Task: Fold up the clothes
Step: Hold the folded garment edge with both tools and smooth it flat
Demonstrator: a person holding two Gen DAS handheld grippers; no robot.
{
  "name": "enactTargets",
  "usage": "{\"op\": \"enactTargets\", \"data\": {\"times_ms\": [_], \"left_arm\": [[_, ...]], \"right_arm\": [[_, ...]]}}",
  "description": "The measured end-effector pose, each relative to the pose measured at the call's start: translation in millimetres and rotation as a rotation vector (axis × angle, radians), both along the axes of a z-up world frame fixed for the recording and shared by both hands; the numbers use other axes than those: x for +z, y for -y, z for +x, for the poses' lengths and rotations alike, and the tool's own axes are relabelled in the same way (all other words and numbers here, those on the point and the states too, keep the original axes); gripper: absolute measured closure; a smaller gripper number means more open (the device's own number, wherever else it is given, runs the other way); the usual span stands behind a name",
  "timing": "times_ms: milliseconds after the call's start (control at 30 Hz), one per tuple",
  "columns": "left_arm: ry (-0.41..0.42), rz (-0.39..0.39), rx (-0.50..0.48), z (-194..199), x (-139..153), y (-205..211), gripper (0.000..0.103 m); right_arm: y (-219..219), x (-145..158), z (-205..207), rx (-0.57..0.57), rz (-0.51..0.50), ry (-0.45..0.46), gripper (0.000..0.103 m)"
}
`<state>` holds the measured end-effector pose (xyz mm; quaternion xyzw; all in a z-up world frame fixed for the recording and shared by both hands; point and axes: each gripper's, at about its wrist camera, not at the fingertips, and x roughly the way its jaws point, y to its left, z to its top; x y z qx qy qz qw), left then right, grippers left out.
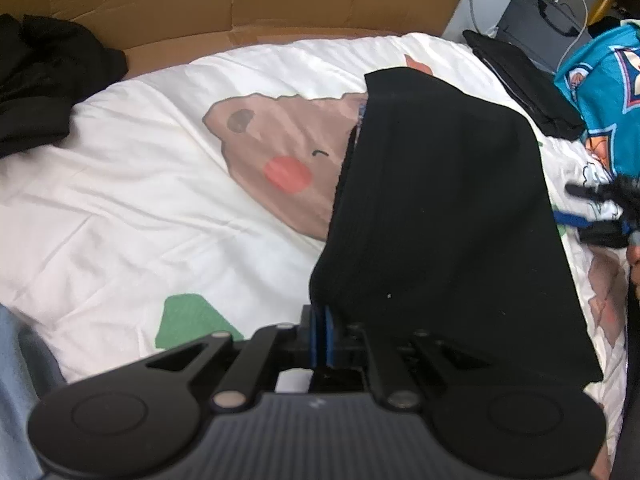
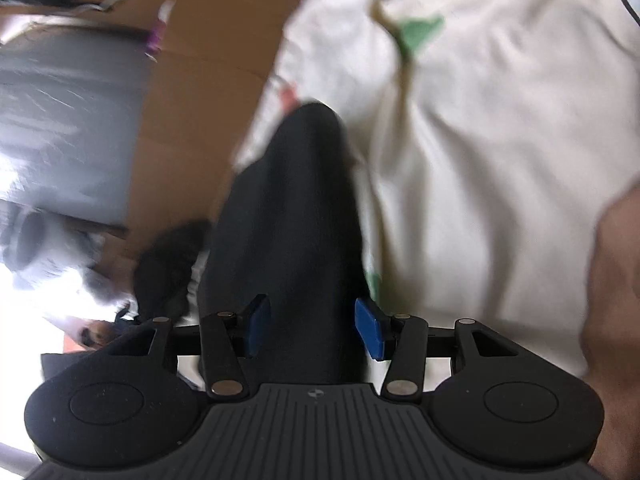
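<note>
Black garment (image 1: 448, 208) lies folded on the white printed bedsheet (image 1: 140, 184), its near corner pinched between the clenched fingers of the left gripper (image 1: 323, 328). In the right wrist view, the right gripper (image 2: 312, 320) straddles the dark cloth, blue fingers (image 2: 370, 328) spread apart either side; whether they press it is unclear.
</note>
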<state>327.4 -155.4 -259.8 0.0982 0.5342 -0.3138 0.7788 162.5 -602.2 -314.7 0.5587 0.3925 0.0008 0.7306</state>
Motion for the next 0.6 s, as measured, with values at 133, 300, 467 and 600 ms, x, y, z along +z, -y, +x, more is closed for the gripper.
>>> {"op": "enactTargets", "data": {"times_ms": [133, 300, 467, 600], "left_arm": [[-0.001, 0.008, 0.03, 2, 1, 1, 0.086], [0.022, 0.0, 0.07, 5, 14, -4, 0.084], [0.041, -0.018, 0.089, 24, 31, -8, 0.076], [0.048, -0.045, 0.092, 41, 40, 0, 0.068]], "right_arm": [[-1, -9, -2, 0.001, 0.019, -0.023, 0.05], [-1, -14, -1, -0.013, 0.056, 0.008, 0.05], [2, -12, 1, -0.034, 0.074, 0.048, 0.051], [2, -16, 7, -0.035, 0.061, 0.04, 0.051]]}}
